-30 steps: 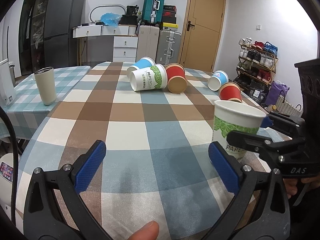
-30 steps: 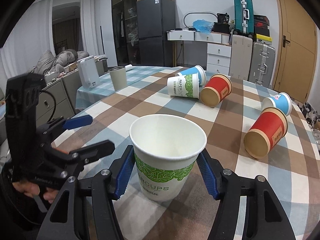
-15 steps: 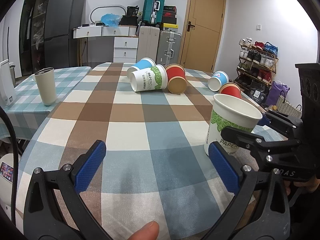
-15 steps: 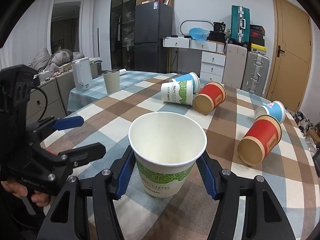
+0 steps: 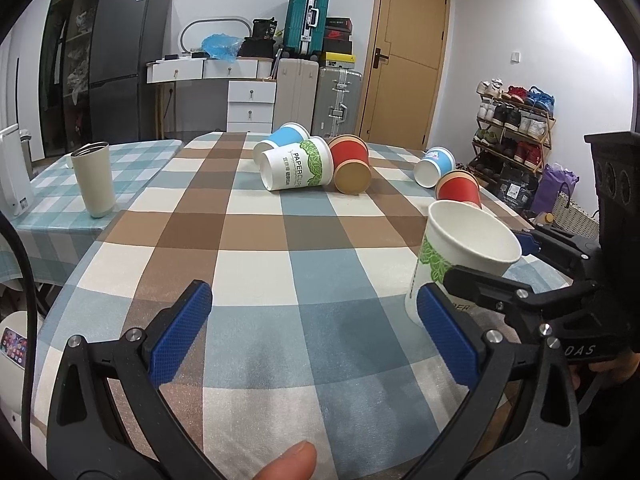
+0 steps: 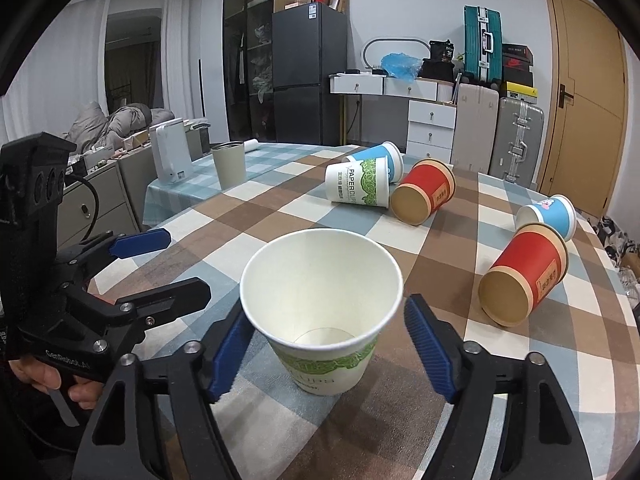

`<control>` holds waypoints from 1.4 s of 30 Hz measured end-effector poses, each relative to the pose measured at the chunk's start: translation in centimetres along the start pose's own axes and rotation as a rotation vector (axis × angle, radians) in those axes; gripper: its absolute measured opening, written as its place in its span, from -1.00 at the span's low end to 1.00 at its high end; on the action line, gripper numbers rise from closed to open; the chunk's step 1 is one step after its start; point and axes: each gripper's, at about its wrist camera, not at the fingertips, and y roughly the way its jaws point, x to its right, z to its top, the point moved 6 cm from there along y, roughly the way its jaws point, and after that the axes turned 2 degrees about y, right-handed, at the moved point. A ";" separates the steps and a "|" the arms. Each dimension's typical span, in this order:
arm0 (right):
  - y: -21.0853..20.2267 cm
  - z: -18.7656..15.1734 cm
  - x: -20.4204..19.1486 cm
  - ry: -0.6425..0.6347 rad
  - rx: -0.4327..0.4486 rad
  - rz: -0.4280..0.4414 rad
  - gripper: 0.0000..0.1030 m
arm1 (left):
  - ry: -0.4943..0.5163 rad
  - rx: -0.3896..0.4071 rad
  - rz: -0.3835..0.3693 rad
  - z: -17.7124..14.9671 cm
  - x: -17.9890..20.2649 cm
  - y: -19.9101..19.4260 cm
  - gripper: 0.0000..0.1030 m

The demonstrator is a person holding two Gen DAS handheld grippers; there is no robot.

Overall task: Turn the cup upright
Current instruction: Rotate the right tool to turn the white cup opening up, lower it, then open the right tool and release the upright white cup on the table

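A white paper cup with green leaf print point(image 6: 322, 312) stands upright on the checked tablecloth, mouth up. My right gripper point(image 6: 330, 346) is open around it, with a gap between each blue pad and the cup wall. The same cup shows in the left wrist view point(image 5: 460, 258) at the right, with the right gripper's black fingers point(image 5: 492, 284) beside it. My left gripper point(image 5: 312, 336) is open and empty, low over the near part of the table, left of the cup.
Several cups lie on their sides farther back: a white-green one point(image 6: 358, 182), a blue one point(image 6: 380, 158), a red one point(image 6: 424, 192), another red one point(image 6: 524, 276) and a small blue one point(image 6: 548, 216). A beige tumbler point(image 5: 94, 180) stands at the left.
The right gripper has opened and released the cup, which now stands on the table. The left gripper has barely moved.
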 end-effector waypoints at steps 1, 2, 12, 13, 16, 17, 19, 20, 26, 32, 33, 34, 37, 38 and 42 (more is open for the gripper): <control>-0.1 0.0 0.0 0.003 0.005 0.004 0.60 | 0.001 0.002 0.001 0.0 0.1 -0.1 0.98; -0.3 0.0 0.1 0.006 0.010 0.012 0.67 | 0.003 0.005 -0.001 0.0 0.1 -0.3 0.98; -3.6 0.1 1.5 0.037 0.135 0.071 0.99 | 0.008 0.059 -0.023 0.6 0.8 -1.5 0.98; -3.8 0.0 1.7 0.039 0.142 0.075 0.99 | 0.008 0.065 -0.027 0.6 0.9 -1.6 0.98; -4.7 -0.3 2.4 0.049 0.176 0.086 0.99 | 0.006 0.081 -0.043 0.9 1.1 -1.8 0.98; -4.9 -0.3 2.5 0.053 0.183 0.092 1.00 | 0.007 0.086 -0.044 1.0 1.2 -1.9 0.98; -5.3 -0.5 2.9 0.065 0.192 0.108 1.00 | 0.012 0.095 -0.042 1.1 1.5 -1.8 0.98; -5.3 -0.5 3.0 0.068 0.193 0.112 1.00 | 0.015 0.096 -0.044 1.2 1.6 -1.8 0.98; -5.7 -0.9 3.3 0.080 0.200 0.137 1.00 | 0.025 0.108 -0.042 1.4 2.3 -1.5 0.98; -5.7 -1.1 3.2 0.077 0.203 0.143 1.00 | 0.025 0.120 -0.054 1.6 2.4 -1.5 0.98; -5.7 -1.2 3.2 0.075 0.203 0.146 1.00 | 0.027 0.122 -0.055 1.6 2.4 -1.6 0.98; -5.8 -1.2 3.3 0.075 0.207 0.145 1.00 | 0.029 0.121 -0.056 1.5 2.4 -1.6 0.98; -5.7 -1.2 3.4 0.082 0.208 0.147 1.00 | 0.039 0.123 -0.058 1.4 2.5 -1.7 0.98; -5.6 -1.1 3.5 0.084 0.208 0.148 1.00 | 0.043 0.123 -0.058 1.3 2.6 -1.7 0.98; -5.4 -1.1 3.5 0.083 0.203 0.156 1.00 | 0.045 0.116 -0.054 1.1 2.7 -1.4 0.98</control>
